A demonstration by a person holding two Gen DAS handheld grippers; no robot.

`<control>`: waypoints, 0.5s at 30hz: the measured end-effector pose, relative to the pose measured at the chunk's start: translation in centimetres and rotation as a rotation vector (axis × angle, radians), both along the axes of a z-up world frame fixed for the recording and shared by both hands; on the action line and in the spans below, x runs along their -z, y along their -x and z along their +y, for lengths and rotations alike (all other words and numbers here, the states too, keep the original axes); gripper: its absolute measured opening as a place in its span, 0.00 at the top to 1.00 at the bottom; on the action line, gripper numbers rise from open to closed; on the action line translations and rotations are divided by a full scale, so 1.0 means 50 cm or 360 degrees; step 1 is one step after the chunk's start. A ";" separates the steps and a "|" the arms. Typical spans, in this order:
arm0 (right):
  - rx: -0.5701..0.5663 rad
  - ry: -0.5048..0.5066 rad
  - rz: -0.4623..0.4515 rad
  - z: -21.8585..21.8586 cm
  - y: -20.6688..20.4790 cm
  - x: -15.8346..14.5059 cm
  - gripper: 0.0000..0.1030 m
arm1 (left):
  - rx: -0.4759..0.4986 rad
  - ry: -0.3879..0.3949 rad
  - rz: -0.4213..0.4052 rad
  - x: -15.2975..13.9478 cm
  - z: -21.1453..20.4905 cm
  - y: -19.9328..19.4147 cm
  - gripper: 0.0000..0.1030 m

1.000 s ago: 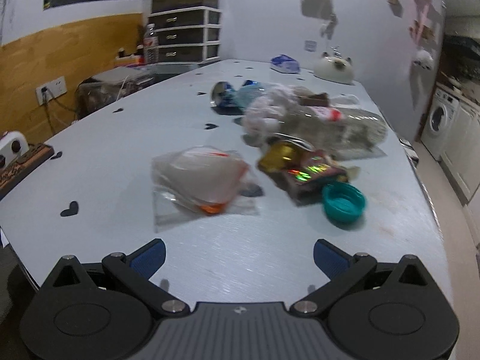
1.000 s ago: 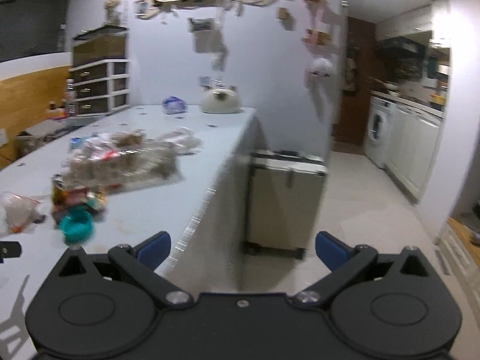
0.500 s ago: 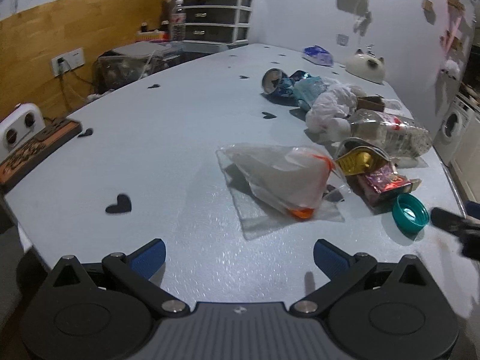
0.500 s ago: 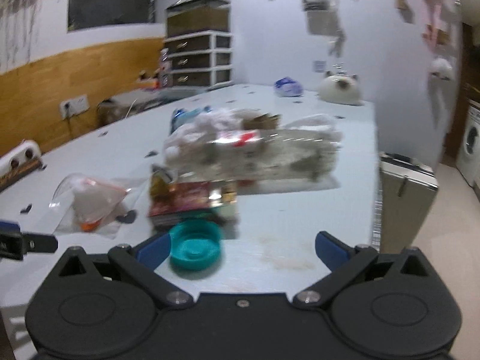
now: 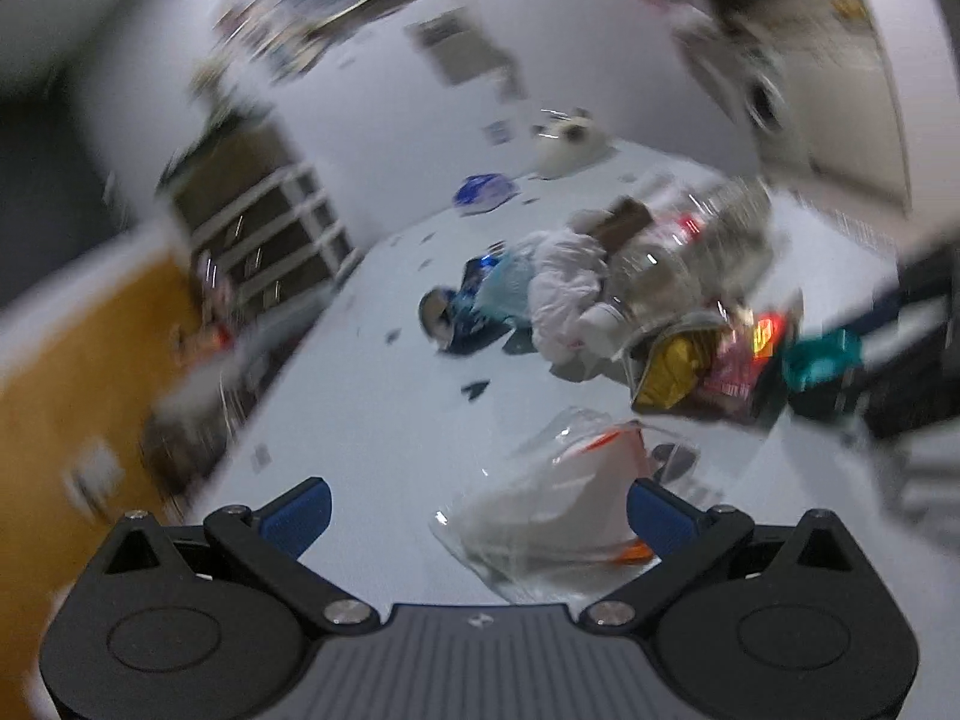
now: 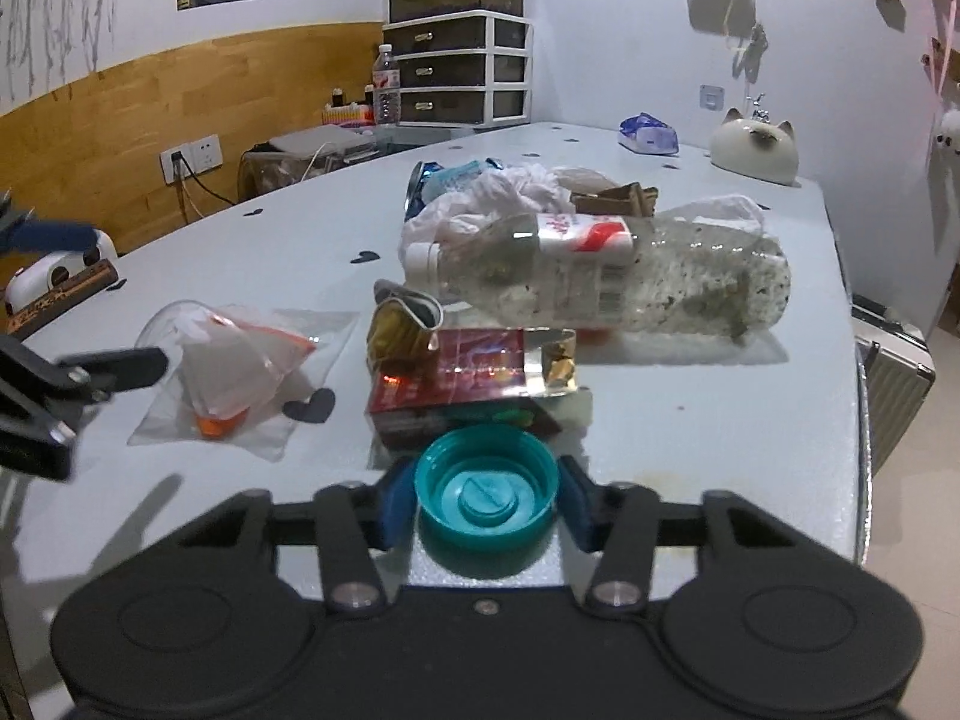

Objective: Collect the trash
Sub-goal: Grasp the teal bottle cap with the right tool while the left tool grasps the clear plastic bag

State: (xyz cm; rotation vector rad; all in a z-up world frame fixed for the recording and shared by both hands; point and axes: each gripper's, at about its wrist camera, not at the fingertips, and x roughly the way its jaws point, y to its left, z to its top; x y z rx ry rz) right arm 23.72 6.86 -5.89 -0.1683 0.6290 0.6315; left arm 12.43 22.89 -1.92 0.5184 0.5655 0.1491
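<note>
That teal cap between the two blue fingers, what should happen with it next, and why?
Probably a short lift straight up. The right gripper has just been closing, and its blue pads now sit against both sides of the teal cap, which rests on the table close to the red box. Lifting clears that neighbour.

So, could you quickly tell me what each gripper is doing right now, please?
Left gripper: open, holding nothing.
Right gripper: has just been closing, now shut on the teal cap.

Right gripper (image 6: 486, 507) jaws just closing, left gripper (image 5: 477, 507) spread wide
</note>
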 end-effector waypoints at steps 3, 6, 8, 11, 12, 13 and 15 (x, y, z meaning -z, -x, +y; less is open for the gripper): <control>-0.0014 -0.0005 -0.0002 0.000 0.003 0.001 0.51 | 0.0091 -0.0268 0.0049 0.026 -0.026 -0.019 0.00; -0.0021 0.0003 -0.0008 -0.001 0.010 0.001 0.51 | 0.0140 -0.0507 0.0093 0.053 -0.043 -0.038 0.14; -0.0029 0.0009 -0.0009 -0.001 0.014 0.001 0.51 | 0.0157 -0.0588 0.0130 0.064 -0.050 -0.052 0.25; -0.0043 0.0010 -0.0006 -0.004 0.019 0.001 0.51 | 0.0190 -0.0668 0.0179 0.081 -0.057 -0.070 0.43; -0.0045 0.0009 -0.0005 -0.006 0.021 0.000 0.51 | 0.0199 -0.0684 0.0194 0.084 -0.061 -0.075 0.50; -0.0049 0.0008 -0.0003 -0.008 0.022 0.000 0.51 | 0.0205 -0.0685 0.0213 0.088 -0.062 -0.079 0.54; -0.0060 0.0000 0.0003 -0.012 0.025 -0.001 0.51 | 0.0218 -0.0640 0.0255 0.092 -0.064 -0.086 0.77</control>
